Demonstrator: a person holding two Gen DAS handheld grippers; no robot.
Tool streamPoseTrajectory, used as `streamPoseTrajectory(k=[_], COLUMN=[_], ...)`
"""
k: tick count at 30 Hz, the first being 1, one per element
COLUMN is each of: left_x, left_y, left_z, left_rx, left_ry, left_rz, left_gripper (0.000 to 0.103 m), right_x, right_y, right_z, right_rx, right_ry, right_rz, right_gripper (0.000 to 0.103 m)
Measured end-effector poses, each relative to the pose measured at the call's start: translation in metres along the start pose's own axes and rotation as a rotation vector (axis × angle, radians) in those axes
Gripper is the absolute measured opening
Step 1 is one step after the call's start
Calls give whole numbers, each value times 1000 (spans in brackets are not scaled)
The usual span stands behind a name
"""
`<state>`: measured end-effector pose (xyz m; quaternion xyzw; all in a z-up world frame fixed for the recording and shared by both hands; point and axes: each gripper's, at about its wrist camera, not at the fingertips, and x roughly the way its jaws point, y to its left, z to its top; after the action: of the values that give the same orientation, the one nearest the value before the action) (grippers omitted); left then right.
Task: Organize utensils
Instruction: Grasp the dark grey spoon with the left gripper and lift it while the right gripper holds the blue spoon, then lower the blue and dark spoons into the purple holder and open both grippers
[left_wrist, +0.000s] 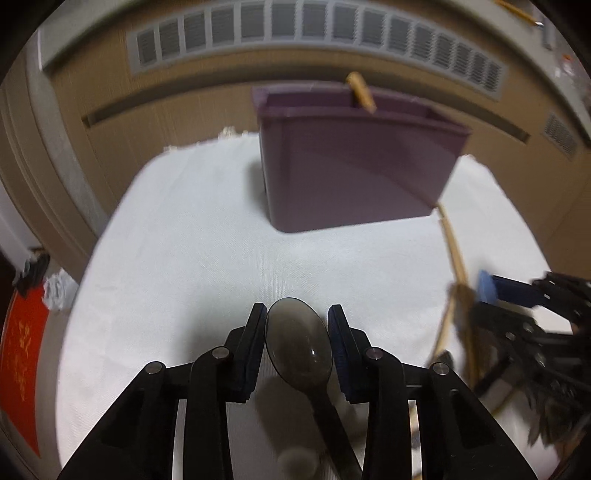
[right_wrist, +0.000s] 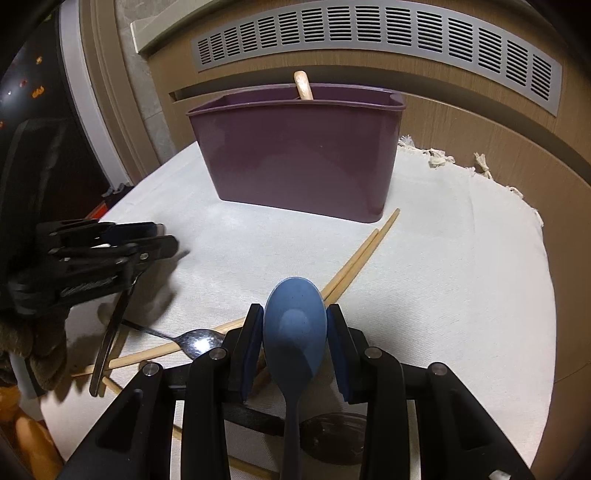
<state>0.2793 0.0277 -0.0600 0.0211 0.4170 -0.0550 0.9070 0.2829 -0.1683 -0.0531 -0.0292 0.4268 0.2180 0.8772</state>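
Left gripper (left_wrist: 297, 332): my fingers (left_wrist: 255, 343) are closed on the bowl of a smoky translucent spoon (left_wrist: 298, 343), its handle trailing back beneath the camera. Right gripper (right_wrist: 295, 325): closed on the bowl of a matte blue spoon (right_wrist: 295, 328), handle likewise running back toward me. Both are lifted over the white cloth (right_wrist: 443, 258) covering the counter, with the purple caddy (right_wrist: 295, 155) ahead; a wooden handle (right_wrist: 303, 85) already stands in it.

Handling judgement: both spoons look light and stiff. The smoky one appears glossy plastic and likely slippery across its curved bowl (a hold at the neck would probably be surer); the blue one looks matte and less prone to slide.

Remaining on the cloth: wooden chopsticks (right_wrist: 364, 254), a metal spoon (right_wrist: 197, 341) and a dark spoon (right_wrist: 334, 439).
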Motion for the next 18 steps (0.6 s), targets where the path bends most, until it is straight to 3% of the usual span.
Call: streamPoseTrajectory(k=[4,10,14,18], left_x=[-36,-87,-120,-163], left_y=[-5,-5,-6,-7], left_z=[-2,0,11,54], left_rx=[36,14,18,40], left_ry=[-91,-190,-285,-424], left_rz=[-17,-76,-94,-118], left_gripper=[35,35,34,34], right_x=[-13,-50,-87,-140], right_y=[3,4,10,20], right_z=[3,9,21,57], right_rx=[9,30,21,-25], right_ry=[-15,-71,-148,-291], right_rz=[49,44,40,8], right_gripper=[32,32,32,32])
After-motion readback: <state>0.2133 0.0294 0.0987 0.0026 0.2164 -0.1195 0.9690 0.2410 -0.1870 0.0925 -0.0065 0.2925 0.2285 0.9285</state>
